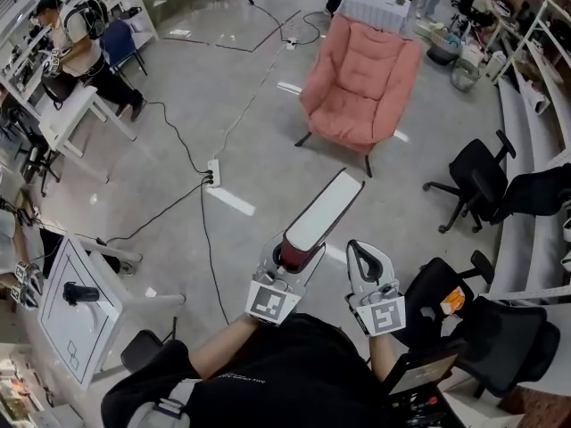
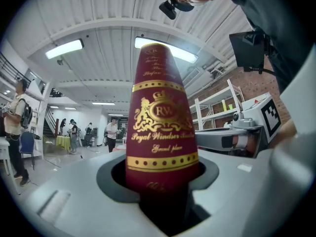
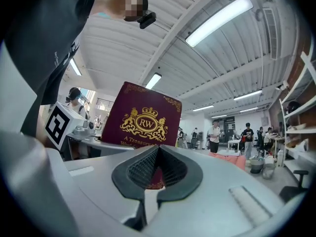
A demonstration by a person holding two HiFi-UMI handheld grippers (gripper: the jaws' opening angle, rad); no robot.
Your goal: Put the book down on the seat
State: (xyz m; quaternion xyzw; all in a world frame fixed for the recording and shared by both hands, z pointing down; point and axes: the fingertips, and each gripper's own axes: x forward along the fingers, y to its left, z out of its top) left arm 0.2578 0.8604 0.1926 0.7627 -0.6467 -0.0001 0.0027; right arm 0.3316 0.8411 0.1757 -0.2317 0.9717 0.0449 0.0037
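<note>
Clamping the book (image 1: 323,210), the left gripper (image 1: 299,255) is holding it above the grey floor (image 1: 241,150), well short of the pink armchair (image 1: 361,87); the right gripper (image 1: 364,261) is hanging beside it, jaws together.

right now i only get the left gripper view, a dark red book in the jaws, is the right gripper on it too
Observer: No, the right gripper has its jaws shut on nothing; the book sits past them, untouched.
Operator: where's the seat
Observer: Head view shows a pink armchair ahead across the floor, the book well short of it.
Operator: anything in the way
Observer: A power strip lies on the floor, left of that line.
</note>
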